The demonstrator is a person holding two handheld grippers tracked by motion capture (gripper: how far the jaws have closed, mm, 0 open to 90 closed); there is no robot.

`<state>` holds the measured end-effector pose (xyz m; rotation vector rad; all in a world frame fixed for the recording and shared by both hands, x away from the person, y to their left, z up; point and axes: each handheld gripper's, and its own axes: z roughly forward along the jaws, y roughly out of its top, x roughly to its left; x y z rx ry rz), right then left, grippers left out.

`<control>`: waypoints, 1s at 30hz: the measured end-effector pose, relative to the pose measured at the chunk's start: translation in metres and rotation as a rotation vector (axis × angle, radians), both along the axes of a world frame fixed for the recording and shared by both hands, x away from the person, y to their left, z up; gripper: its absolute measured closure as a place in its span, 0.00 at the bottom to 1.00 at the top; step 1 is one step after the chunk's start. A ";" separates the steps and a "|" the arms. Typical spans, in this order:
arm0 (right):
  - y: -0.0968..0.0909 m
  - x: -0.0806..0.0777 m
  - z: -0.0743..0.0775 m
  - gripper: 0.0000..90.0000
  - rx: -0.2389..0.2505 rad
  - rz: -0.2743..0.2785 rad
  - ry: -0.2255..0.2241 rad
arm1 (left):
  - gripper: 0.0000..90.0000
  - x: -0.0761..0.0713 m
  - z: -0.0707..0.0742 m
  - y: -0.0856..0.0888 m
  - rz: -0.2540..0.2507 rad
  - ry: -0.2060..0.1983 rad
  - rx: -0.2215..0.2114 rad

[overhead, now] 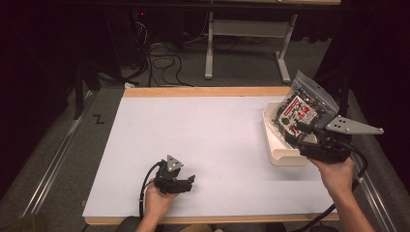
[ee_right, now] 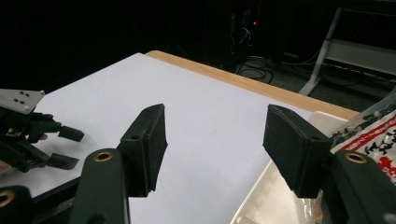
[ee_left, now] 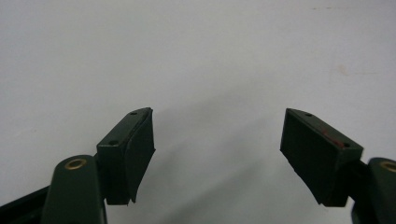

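High view shows the left gripper (overhead: 189,182) low over the white table (overhead: 208,140) near its front edge, its jaws parted with nothing between them; the right gripper (overhead: 302,131) sits at the table's right side, just beside a snack bag (overhead: 302,108) that stands tilted in a white tray (overhead: 280,150). Right gripper view has its jaws wide apart and empty; the bag lies just outside the right-hand jaw.

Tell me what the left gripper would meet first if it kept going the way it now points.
Probably the white table surface: the left gripper looks down at it with open jaws and nothing between or ahead. How steeply it angles down is hard to judge.
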<state>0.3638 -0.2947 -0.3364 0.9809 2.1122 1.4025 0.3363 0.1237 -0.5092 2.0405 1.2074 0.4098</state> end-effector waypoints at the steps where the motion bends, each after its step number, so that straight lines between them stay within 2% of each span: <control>1: 0.001 -0.001 -0.001 0.44 0.000 0.001 0.003 | 0.29 0.000 0.000 0.000 -0.004 -0.002 -0.005; 5: 0.002 -0.004 -0.004 0.44 -0.002 0.020 0.003 | 0.29 0.000 0.001 0.001 -0.011 -0.013 -0.024; 11: 0.005 -0.008 -0.008 0.44 0.011 0.019 -0.004 | 0.29 -0.001 0.002 0.001 -0.013 -0.017 -0.026; 25: 0.013 -0.016 -0.025 0.43 0.010 0.052 0.034 | 0.28 0.000 0.001 0.001 -0.014 -0.015 -0.017; 26: 0.015 -0.017 -0.028 0.43 0.022 0.069 0.051 | 0.28 0.000 0.001 0.000 -0.013 -0.015 -0.020; 30: 0.020 -0.019 -0.032 0.43 0.021 0.086 0.056 | 0.28 0.000 0.001 -0.001 -0.017 -0.010 -0.016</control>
